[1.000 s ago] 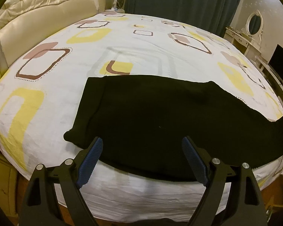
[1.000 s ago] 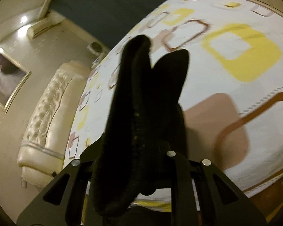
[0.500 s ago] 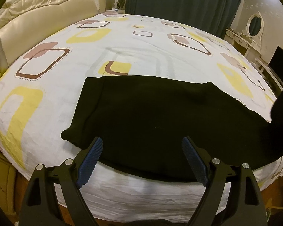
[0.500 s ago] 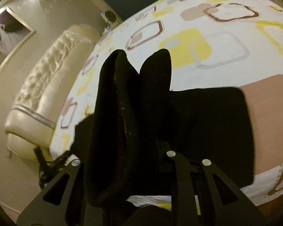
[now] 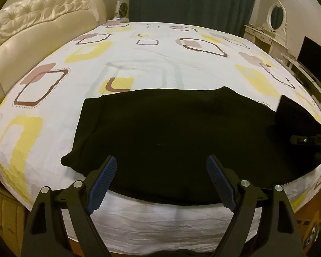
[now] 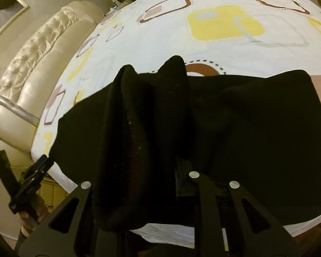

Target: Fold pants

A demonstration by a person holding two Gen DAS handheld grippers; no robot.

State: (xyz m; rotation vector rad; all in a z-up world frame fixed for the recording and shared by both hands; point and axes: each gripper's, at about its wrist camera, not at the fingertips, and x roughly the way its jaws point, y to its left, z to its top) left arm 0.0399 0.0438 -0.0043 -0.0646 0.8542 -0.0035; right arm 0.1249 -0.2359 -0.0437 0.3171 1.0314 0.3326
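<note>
Black pants [image 5: 171, 124] lie flat across the near part of the bed [image 5: 139, 64]. My left gripper [image 5: 160, 158] hovers open over their near edge, blue pads [image 5: 102, 182] wide apart with nothing pressed between them. My right gripper [image 6: 147, 141] is shut on a bunched end of the pants [image 6: 139, 111], which stands up in two folds and hides the fingertips. In the left wrist view the right gripper [image 5: 306, 140] enters from the right, with the lifted cloth end [image 5: 293, 115] over the pants. In the right wrist view the left gripper [image 6: 40, 165] shows at lower left.
The patterned white sheet [image 6: 203, 32] covers the bed. A padded cream headboard [image 5: 32, 32] stands to the left. A dark curtain [image 5: 192, 0] hangs behind, with a white dressing table [image 5: 265, 36] and a dark screen [image 5: 314, 55] at right. The bed's near edge [image 5: 160, 224] drops below my left gripper.
My right gripper has carried the pants end leftwards and lower, over the spread pants, and now shows at the right of the left wrist view. The left gripper shifted slightly, still open.
</note>
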